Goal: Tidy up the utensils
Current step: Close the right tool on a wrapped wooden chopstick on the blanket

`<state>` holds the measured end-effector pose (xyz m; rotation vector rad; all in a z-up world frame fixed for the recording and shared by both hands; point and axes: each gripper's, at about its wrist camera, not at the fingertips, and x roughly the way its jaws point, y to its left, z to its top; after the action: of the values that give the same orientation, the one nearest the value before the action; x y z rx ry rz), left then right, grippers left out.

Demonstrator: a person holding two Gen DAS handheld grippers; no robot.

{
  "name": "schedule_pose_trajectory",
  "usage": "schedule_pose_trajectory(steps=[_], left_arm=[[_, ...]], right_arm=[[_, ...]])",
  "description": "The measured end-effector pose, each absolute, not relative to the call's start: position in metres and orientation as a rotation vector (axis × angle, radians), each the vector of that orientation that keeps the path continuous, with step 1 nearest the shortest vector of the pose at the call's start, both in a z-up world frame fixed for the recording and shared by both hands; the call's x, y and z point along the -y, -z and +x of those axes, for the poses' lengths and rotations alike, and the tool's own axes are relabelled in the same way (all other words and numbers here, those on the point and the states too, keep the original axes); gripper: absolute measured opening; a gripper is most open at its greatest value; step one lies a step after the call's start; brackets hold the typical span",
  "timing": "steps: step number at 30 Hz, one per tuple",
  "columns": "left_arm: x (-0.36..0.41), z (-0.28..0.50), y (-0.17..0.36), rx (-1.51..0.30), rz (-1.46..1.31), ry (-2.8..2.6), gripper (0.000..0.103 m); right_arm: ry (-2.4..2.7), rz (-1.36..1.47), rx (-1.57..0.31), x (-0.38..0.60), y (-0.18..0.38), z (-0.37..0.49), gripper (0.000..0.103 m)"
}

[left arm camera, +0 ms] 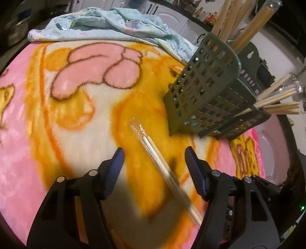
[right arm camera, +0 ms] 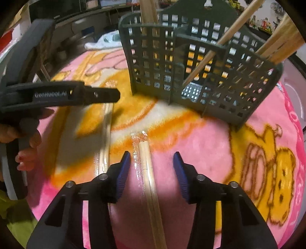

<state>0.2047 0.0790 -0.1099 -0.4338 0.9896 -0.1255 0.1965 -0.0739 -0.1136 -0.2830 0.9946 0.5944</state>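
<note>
A pair of wooden chopsticks in a clear wrapper (left arm camera: 158, 162) lies on the blanket, running between the fingers of my left gripper (left arm camera: 154, 151). That gripper is open and its blue pads stand clear of the wrapper. A second wrapped pair (right arm camera: 147, 168) lies between the fingers of my right gripper (right arm camera: 152, 153), which is also open and not touching it. The right wrist view shows the left gripper's black finger (right arm camera: 86, 93) over the first pair (right arm camera: 107, 134). The dark green slotted utensil caddy (left arm camera: 206, 92) (right arm camera: 172, 63) stands just beyond, with several wooden chopsticks (right arm camera: 204, 61) in its compartments.
A pink and orange plush blanket (left arm camera: 76, 107) covers the surface. A crumpled light blue cloth (left arm camera: 114, 24) lies at its far edge. A person's hand (right arm camera: 28, 138) holds the left gripper's handle. Cupboards and bottles (left arm camera: 208, 17) stand in the background.
</note>
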Motion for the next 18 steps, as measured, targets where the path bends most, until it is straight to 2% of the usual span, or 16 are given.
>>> schedule_pose_trajectory(steps=[3,10,18], left_arm=[[-0.074,0.212,0.11,-1.003,-0.378,0.108,0.05],[-0.071,0.224,0.11,-1.022,-0.283,0.04,0.025],[-0.083,0.224,0.112,-1.01,-0.307,0.046,0.011]], right_arm=[[-0.591,-0.31,-0.986,0.07,0.116,0.196,0.036],[-0.599,-0.325,-0.985,0.068,0.118,0.196,0.027],[-0.609,-0.315,-0.99,0.069,0.116,0.192,0.013]])
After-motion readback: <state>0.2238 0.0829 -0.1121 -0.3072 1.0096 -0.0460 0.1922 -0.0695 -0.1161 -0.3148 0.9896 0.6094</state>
